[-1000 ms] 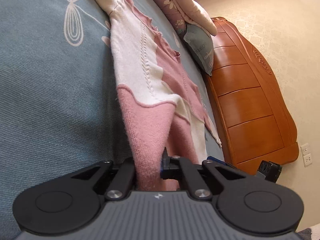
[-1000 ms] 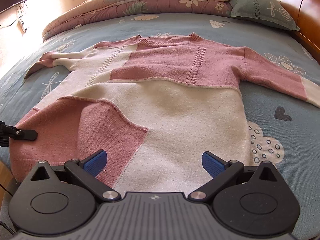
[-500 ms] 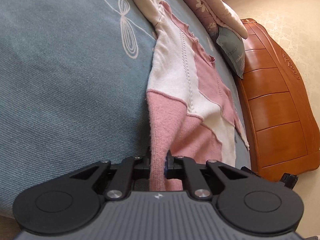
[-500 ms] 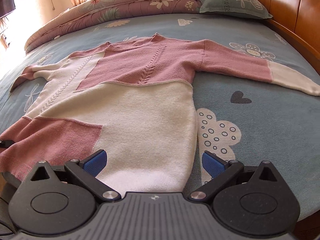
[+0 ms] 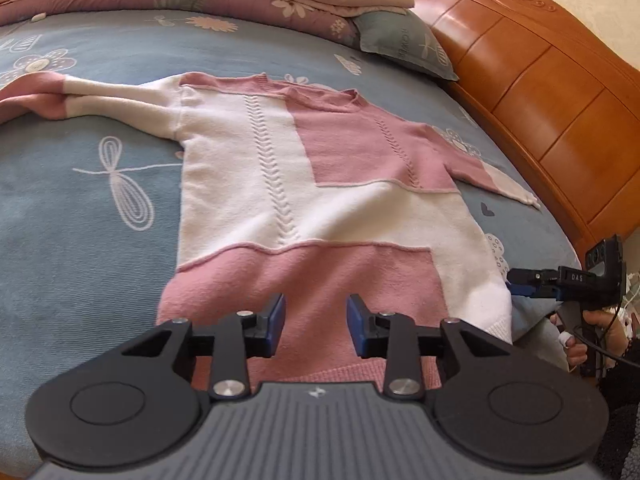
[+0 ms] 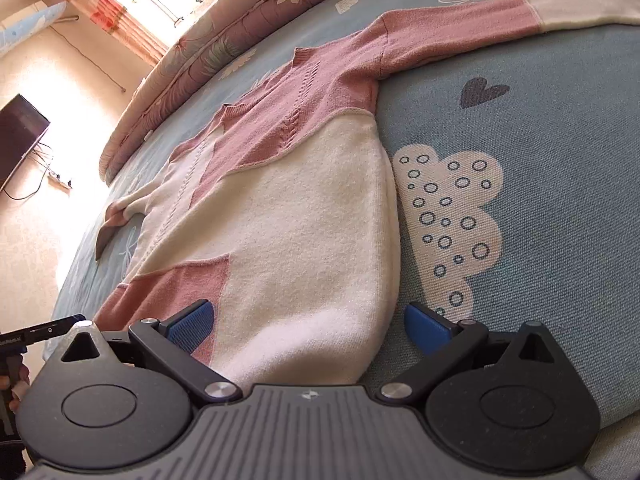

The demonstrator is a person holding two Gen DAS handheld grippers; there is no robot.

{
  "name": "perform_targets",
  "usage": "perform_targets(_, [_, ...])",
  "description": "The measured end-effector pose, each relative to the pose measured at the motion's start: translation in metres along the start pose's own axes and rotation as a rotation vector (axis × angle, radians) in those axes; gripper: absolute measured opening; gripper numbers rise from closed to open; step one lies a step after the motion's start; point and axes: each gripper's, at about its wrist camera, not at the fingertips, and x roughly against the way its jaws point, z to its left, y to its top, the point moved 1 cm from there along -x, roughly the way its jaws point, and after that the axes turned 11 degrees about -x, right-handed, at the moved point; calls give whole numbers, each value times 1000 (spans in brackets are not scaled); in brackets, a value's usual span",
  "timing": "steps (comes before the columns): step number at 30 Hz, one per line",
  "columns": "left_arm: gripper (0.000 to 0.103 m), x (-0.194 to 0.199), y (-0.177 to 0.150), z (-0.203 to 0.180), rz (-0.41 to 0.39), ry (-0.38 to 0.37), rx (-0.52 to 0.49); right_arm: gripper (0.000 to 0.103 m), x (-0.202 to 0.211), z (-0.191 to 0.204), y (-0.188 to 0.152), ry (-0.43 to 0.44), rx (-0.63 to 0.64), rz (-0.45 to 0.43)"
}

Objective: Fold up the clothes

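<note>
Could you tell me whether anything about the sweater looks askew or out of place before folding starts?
The sweater lies mostly flat on the bed, but its far sleeve is bunched and doubled over on itself instead of lying straight.

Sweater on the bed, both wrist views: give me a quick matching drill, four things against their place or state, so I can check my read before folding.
1. sweater
2. left gripper
3. right gripper
4. pillow

a. open, over the white hem corner
b. by the headboard
c. spread flat on the sheet
d. open, over the pink hem

Pairs: 1-c, 2-d, 3-a, 4-b
</note>
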Motion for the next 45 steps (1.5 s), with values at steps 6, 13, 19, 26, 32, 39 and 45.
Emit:
perform_targets(6, [37, -54, 13, -68, 49, -106, -136, 103, -9, -21, 27, 147, -127, 12])
perform_targets(13, [37, -63, 10, -82, 40, -132, -49, 103, -23, -26, 49, 233, -170, 84])
perform_targets(19, [42, -54, -7, -68, 35, -129, 47, 103, -12, -32, 24, 376, -236, 223])
perform_targets(26, [42, -53, -3, -72, 11, -142, 49, 103, -23, -43, 19, 579, -312, 140])
perform_targets(32, [43, -53, -10, -70, 12, -147, 71, 65, -25, -55, 20, 520, -327, 149])
perform_targets(39, [43, -57, -19, -64, 33, -138, 103, 26, -38, -59, 17, 428, -340, 150])
perform_targets(45, [43, -54, -17, -68, 16, -151, 87, 19, -41, -50, 15, 375, -334, 171])
